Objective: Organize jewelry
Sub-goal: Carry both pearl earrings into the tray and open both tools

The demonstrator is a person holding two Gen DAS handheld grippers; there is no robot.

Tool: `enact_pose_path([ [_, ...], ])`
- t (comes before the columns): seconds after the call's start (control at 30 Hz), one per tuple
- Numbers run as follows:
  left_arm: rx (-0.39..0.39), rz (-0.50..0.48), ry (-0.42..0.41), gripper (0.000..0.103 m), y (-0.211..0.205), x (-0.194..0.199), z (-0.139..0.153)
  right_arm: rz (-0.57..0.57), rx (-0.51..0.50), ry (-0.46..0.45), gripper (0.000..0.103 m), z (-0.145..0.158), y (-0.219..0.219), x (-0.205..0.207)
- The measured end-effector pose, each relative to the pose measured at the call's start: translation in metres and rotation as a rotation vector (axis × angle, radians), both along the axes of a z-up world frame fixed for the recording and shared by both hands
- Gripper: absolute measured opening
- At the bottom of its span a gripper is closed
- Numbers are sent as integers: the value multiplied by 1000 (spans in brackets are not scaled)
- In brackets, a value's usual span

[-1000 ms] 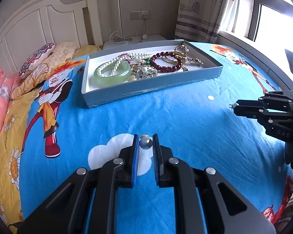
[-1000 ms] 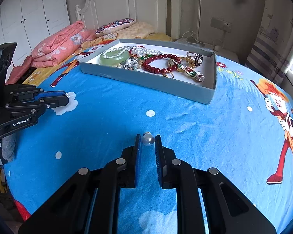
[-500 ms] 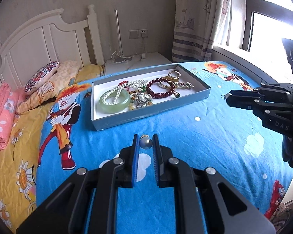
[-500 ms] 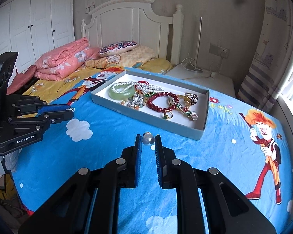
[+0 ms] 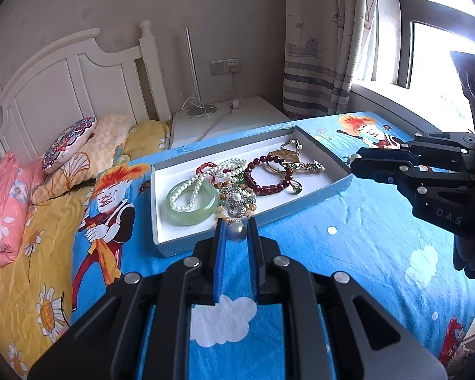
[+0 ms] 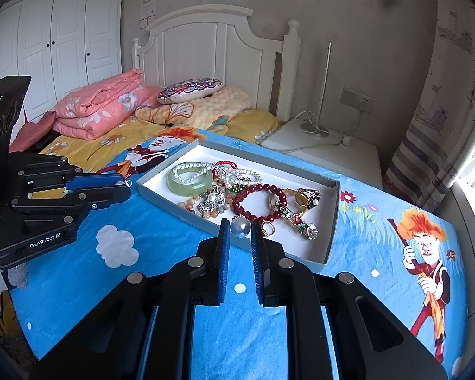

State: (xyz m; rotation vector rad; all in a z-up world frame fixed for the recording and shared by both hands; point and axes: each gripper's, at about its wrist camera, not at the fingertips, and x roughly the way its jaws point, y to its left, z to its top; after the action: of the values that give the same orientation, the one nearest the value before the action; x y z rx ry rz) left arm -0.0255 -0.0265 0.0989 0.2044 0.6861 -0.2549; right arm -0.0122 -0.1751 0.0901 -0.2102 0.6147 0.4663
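Observation:
A grey-blue tray (image 5: 338, 186) (image 6: 331, 221) lies on the blue cartoon sheet and holds a green jade bangle (image 5: 190, 204) (image 6: 190, 182), a white pearl strand (image 5: 193, 186), a dark red bead bracelet (image 5: 269, 174) (image 6: 256, 201), rings and brooches. My left gripper (image 5: 236, 231) is shut on a grey pearl earring (image 5: 236, 231), held in the air before the tray's near edge. My right gripper (image 6: 240, 228) is shut on a matching pearl earring (image 6: 240, 226), also above the tray's near edge. Each gripper shows in the other's view (image 5: 354, 161) (image 6: 128, 185).
The bed has a white headboard (image 6: 215, 50), a folded pink quilt (image 6: 101, 104) and pillows (image 6: 190, 90). A white nightstand (image 5: 231, 120) with a lamp pole stands by the striped curtain (image 5: 316, 47). White wardrobe doors (image 6: 57, 41) stand at far left.
Both grippers have risen and pulled back from the bed, each still holding its pearl earring. The tray looks smaller and farther below in both views.

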Motion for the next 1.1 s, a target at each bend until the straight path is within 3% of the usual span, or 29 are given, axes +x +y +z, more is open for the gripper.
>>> enact_pose_path([
  [0.5,36,18,21,13,-8,44,-7,-14,7,27,15,-9,-1,37],
  [0.87,-50,38,90,13,-17,98,-31,-50,58,121,15,-42,-5,86],
  [1.1,-76,30,116,13,-31,116,-48,-73,55,144,15,-55,-5,97],
])
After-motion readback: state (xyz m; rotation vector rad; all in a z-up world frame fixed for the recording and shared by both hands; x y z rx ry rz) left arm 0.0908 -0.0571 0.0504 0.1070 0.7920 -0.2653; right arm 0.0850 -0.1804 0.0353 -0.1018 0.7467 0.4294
